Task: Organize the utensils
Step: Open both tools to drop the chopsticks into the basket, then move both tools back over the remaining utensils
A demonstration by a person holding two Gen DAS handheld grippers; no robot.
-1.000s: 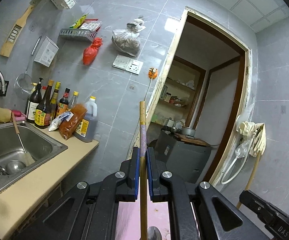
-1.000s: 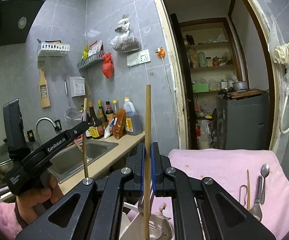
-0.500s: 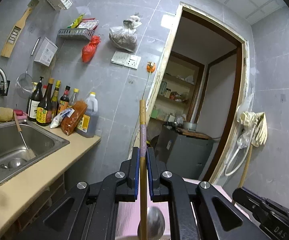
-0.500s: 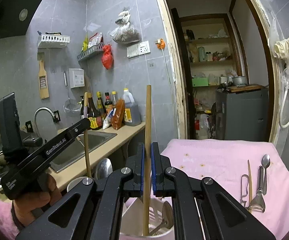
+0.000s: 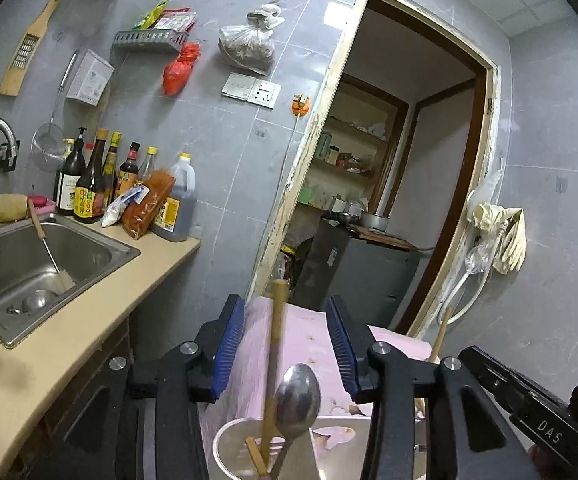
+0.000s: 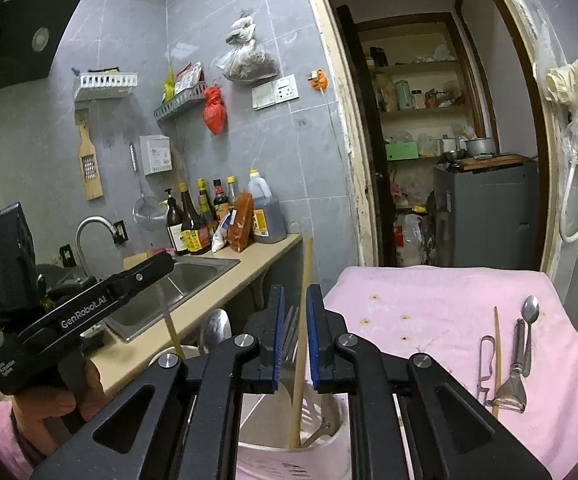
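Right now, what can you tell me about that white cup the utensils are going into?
The white cup is a round, plastic-looking holder standing upright on the pink cloth. Inside it stand a metal spoon, wooden chopsticks, and a pale slotted piece. Both tools hover just above its rim.

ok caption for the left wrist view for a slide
Left gripper opening, wooden chopstick dropping into the utensil cup beside a spoon.

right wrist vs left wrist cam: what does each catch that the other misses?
Right wrist only: the peeler, small spoon and lone chopstick on the pink cloth, plus the range hood.

Left wrist only: the sink basin's inside, and the large spoon in the holder cup.

Both: bottles, doorway, and each gripper's jaws opening around a chopstick standing in the cup: left gripper, right gripper.
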